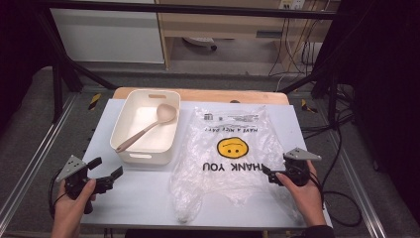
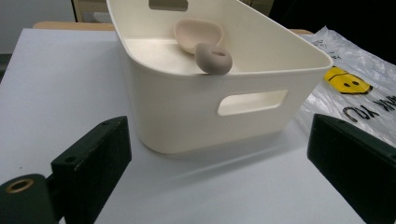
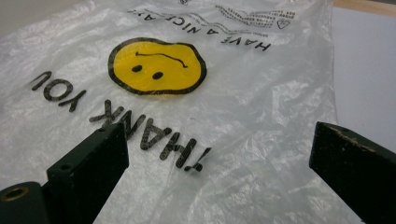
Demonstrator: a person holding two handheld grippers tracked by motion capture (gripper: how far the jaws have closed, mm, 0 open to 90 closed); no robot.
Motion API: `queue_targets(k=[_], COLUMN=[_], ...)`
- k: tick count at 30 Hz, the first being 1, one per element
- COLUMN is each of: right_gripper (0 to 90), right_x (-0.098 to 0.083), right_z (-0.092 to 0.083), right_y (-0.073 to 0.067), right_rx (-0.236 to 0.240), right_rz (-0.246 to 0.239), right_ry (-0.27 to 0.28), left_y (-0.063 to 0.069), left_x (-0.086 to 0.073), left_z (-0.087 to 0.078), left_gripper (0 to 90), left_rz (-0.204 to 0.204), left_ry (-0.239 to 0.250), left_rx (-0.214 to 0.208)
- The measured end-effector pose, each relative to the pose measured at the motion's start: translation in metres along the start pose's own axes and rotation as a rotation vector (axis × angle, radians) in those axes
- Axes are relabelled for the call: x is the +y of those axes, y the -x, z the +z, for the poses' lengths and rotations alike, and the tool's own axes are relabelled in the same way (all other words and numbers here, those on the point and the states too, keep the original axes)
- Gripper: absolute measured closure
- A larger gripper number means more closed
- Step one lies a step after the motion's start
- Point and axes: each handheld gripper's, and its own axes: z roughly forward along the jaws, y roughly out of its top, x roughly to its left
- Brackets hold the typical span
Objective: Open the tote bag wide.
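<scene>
A white plastic bin [image 1: 143, 154] stands on the left half of the table, and a beige ladle-like spoon [image 1: 148, 128] lies slanted inside it. To its right a clear plastic bag [image 1: 233, 148] with a yellow smiley and "THANK YOU" lies flat. My left gripper [image 1: 108, 167] is open, low at the front left and just short of the bin. In the left gripper view the bin [image 2: 187, 112] and the spoon's handle end [image 2: 213, 58] sit ahead of the open left gripper [image 2: 219, 168]. My right gripper [image 1: 274, 171] hovers open over the bag's right edge, the bag [image 3: 233, 93] lying beneath the right gripper [image 3: 219, 168].
The white table top [image 1: 143, 198] rests on a wooden board [image 1: 198, 93] inside a black metal frame. Cables [image 1: 341, 198] trail off the right side. A cabinet and a floor lie beyond the far edge.
</scene>
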Motion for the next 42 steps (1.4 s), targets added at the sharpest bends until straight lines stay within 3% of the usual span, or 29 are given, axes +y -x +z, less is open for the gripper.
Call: queue_targets(k=[8,13,18,21,22,25,30,32,35,37,39,42], right_gripper=[6.5,8.3,10.7,10.7,11.6,12.1,17.8,19.3,20.4,28.2,28.3,31.2], right_x=[0.031,0.056,0.068,0.068,0.065,0.062,0.049,0.045,0.042,0.038,0.035,0.031], right_z=[0.004,0.019,0.034,0.041,0.049,0.057,0.073,0.075,0.074,0.072,0.07,0.067], right_y=[0.008,0.016,0.031,0.038,0.043,0.05,0.066,0.068,0.072,0.077,0.081,0.084], right_rx=[-0.024,-0.038,-0.043,-0.041,-0.069,-0.077,-0.066,-0.081,-0.088,-0.114,-0.102,-0.1], right_rz=[-0.014,-0.017,-0.012,-0.007,-0.018,-0.007,0.062,0.045,0.06,0.072,0.11,0.122], right_ry=[0.057,0.083,0.052,0.031,-0.003,-0.019,-0.052,-0.07,-0.066,-0.059,-0.052,-0.054], left_y=[-0.001,-0.004,-0.006,-0.007,-0.007,-0.007,-0.005,-0.005,-0.006,-0.006,-0.007,-0.006], left_x=[-0.001,-0.004,-0.005,-0.004,-0.005,-0.004,-0.004,-0.005,-0.006,-0.006,-0.006,-0.006], left_z=[0.0,0.004,0.004,0.003,0.003,0.003,0.004,0.004,0.005,0.005,0.005,0.004], left_gripper=[6.1,6.0,6.0,6.0,6.0,6.1,6.2,6.2,6.2,6.2,6.2,6.2], left_rz=[-0.008,-0.024,-0.035,-0.036,-0.037,-0.042,-0.035,-0.033,-0.031,-0.034,-0.042,-0.044], left_ry=[0.006,-0.017,-0.024,-0.018,-0.017,-0.016,-0.026,-0.028,-0.032,-0.036,-0.036,-0.032], left_rx=[0.026,0.045,0.046,0.042,0.042,0.048,0.055,0.051,0.056,0.061,0.062,0.063])
